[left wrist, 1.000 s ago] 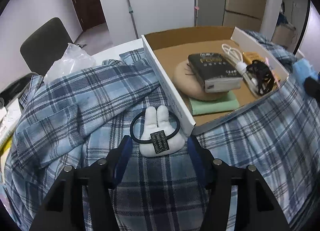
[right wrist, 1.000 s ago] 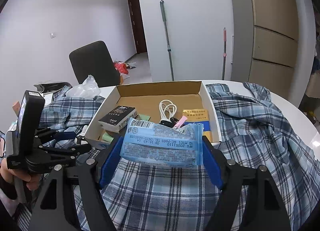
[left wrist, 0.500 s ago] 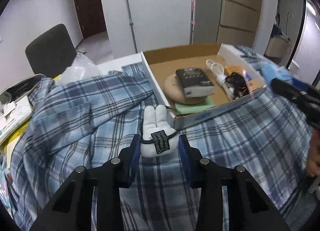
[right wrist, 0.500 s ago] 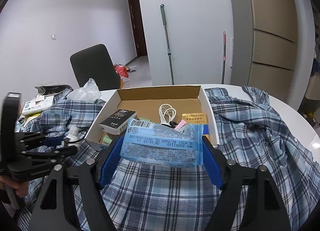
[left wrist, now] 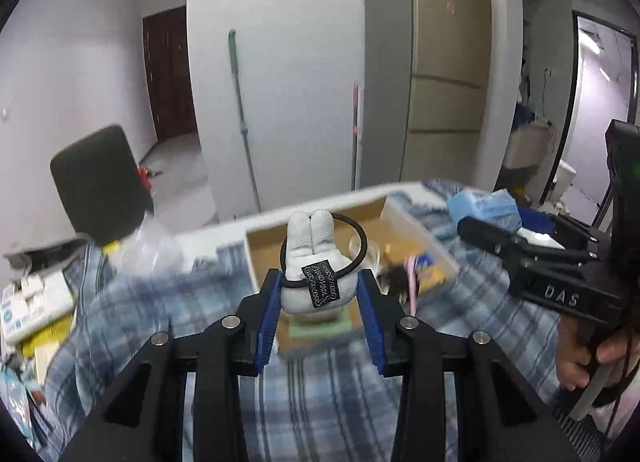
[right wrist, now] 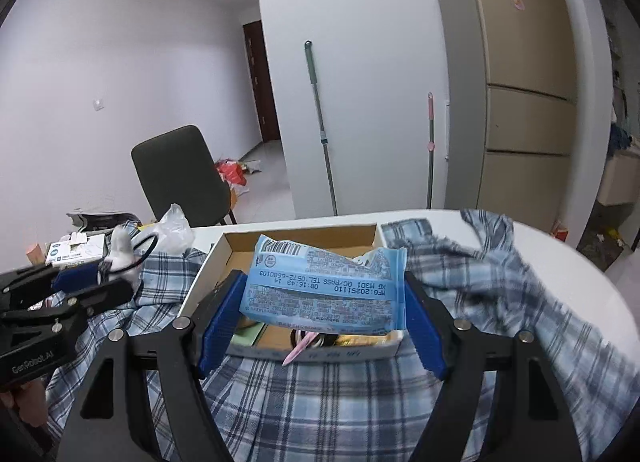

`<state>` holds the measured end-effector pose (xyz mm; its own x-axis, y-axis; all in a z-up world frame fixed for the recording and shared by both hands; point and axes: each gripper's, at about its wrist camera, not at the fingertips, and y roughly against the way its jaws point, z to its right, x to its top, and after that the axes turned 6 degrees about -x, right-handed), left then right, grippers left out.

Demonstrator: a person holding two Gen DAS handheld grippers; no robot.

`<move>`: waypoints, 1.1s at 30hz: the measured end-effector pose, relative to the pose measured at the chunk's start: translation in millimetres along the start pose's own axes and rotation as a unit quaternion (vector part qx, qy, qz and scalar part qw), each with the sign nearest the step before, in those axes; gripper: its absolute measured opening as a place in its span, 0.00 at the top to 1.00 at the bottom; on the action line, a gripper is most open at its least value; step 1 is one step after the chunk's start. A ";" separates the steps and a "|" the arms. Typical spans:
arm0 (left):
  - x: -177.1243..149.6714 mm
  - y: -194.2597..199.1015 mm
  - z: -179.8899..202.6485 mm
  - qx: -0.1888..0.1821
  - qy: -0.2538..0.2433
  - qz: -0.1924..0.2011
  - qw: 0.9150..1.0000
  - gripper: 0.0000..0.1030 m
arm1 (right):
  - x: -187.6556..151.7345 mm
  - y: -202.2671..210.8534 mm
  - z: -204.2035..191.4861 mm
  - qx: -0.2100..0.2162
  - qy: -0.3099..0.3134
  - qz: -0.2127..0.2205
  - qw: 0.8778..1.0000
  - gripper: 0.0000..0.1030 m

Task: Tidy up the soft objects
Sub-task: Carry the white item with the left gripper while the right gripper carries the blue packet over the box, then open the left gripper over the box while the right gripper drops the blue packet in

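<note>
Left gripper (left wrist: 319,294) fingers clamped the bunny hair tie (left wrist: 316,264) (black elastic attached), held above the cardboard box (left wrist: 256,258). Right gripper (right wrist: 324,310) fingers pinched the blue wipes pack (right wrist: 324,288) over the same box.

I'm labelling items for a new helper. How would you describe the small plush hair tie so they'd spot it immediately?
Start at the open cardboard box on the plaid shirt. In front of it, the left gripper is shut on the plush hair tie: a white bunny-eared pad with a black label and black elastic loop, unlike the blue packet.
</note>
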<state>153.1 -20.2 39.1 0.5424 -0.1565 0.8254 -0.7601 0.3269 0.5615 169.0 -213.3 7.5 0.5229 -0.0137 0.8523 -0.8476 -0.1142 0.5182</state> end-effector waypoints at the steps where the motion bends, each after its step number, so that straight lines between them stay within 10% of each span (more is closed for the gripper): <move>1: 5.6 -2.0 1.4 -0.001 0.000 0.006 1.000 0.61 | 7.0 0.6 1.4 0.000 0.005 0.002 1.000 0.28; 26: 8.7 -116.9 -20.3 0.014 0.043 -0.044 0.998 0.61 | 6.7 -114.8 -2.3 0.010 0.059 -0.089 0.994 0.28; 33: 8.2 -101.9 -20.0 0.024 0.037 -0.018 0.999 0.19 | 3.3 -119.5 2.6 0.016 0.055 -0.090 0.994 0.10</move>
<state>242.2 -36.2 -12.5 0.5928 -0.0972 0.7995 -0.7553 0.2775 0.5937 272.2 -202.3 -51.7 0.6516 0.1186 0.7493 -0.7366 -0.1371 0.6623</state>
